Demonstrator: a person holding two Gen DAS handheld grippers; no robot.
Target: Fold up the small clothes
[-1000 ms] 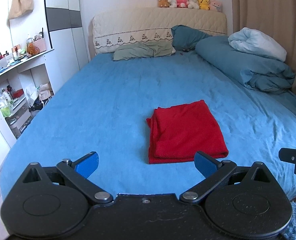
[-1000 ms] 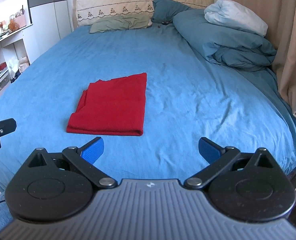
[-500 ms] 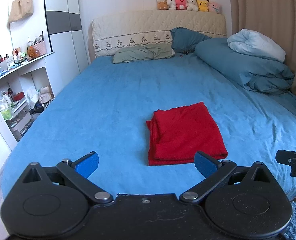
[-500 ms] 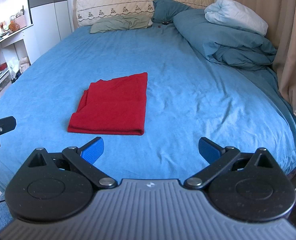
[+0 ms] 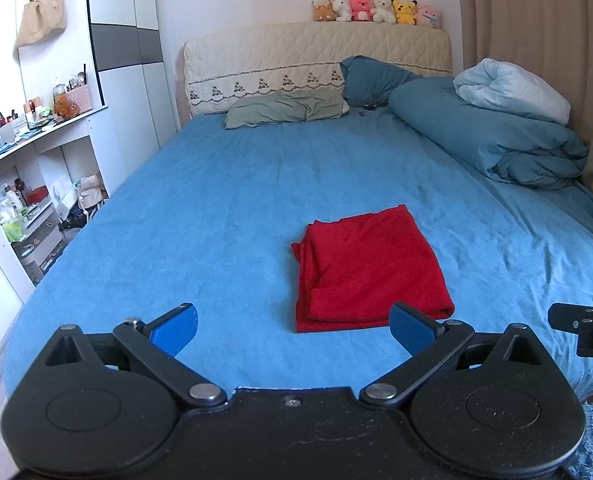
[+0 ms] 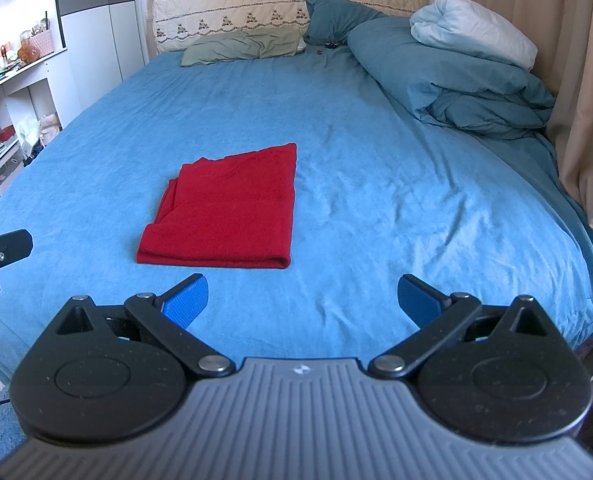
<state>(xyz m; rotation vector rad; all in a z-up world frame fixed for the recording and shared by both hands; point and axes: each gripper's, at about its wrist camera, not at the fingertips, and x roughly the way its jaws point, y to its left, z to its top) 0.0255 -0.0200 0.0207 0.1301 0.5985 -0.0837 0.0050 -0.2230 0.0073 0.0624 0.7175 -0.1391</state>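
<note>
Slightly farther: folded red cloth (image 5: 370, 268) on bed (image 5: 224, 208)

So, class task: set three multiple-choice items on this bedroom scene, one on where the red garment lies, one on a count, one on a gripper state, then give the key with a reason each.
1. Where does the red garment lie?
A. on the bed sheet
B. on the shelf
C. on the duvet

2. How many plush toys sit on the headboard?
A. two
B. six
C. ten

3. How do both grippers stand?
A. shut on the garment
B. shut on nothing
C. open, holding nothing

Key:
1 A: the red garment lies folded on the bed sheet, apart from the duvet.
2 B: six plush toys line the headboard.
3 C: the left gripper and right gripper show jaws spread wide, with only sheet between them.
</note>
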